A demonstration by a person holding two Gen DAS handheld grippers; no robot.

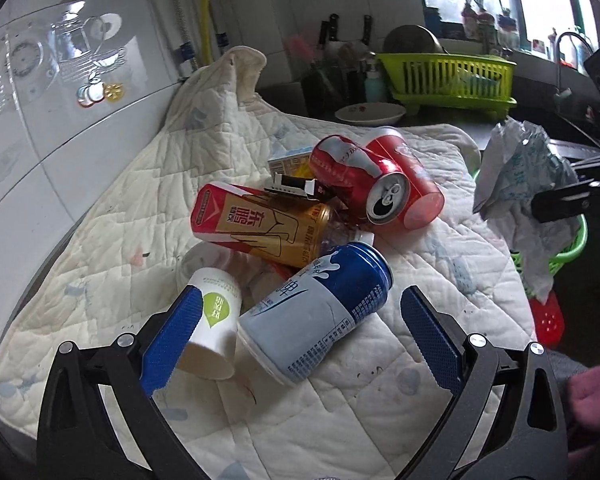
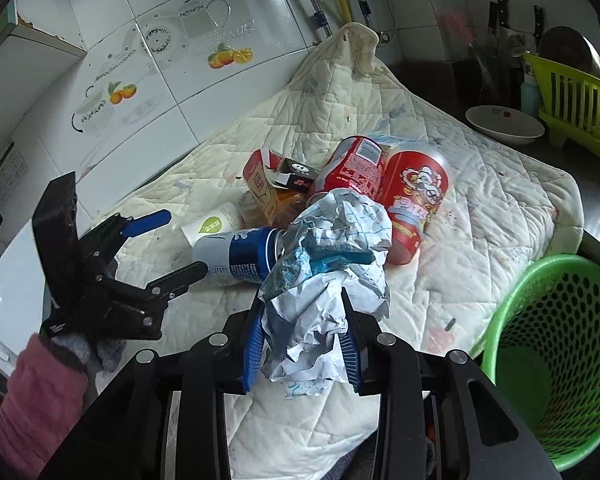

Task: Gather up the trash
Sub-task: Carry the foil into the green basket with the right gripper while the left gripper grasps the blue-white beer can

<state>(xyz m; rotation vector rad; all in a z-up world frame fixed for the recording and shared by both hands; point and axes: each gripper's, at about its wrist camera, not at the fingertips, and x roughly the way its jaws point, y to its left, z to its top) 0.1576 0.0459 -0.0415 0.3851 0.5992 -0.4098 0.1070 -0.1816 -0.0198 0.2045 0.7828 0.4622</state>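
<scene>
A pile of trash lies on a quilted white cloth (image 1: 111, 240): a blue-and-white can (image 1: 320, 312), a white paper cup (image 1: 213, 328), a gold-and-red can (image 1: 259, 224), a red cola can (image 1: 360, 180) and a red snack tub (image 2: 416, 196). My left gripper (image 1: 300, 294) is open, its blue pads on either side of the blue-and-white can and the cup, touching neither. It also shows in the right wrist view as the left gripper (image 2: 185, 240). My right gripper (image 2: 302, 300) is shut on a crumpled paper (image 2: 332, 248), lifted off the cloth, with a green mesh basket (image 2: 560, 340) to its right.
A green dish rack (image 1: 448, 76) and a white bowl (image 1: 370, 114) stand on the dark counter behind the cloth. A tiled wall (image 2: 159, 60) runs along the left. Small cartons (image 2: 267, 184) lie in the pile. A pink sleeve (image 2: 31, 392) holds the left gripper.
</scene>
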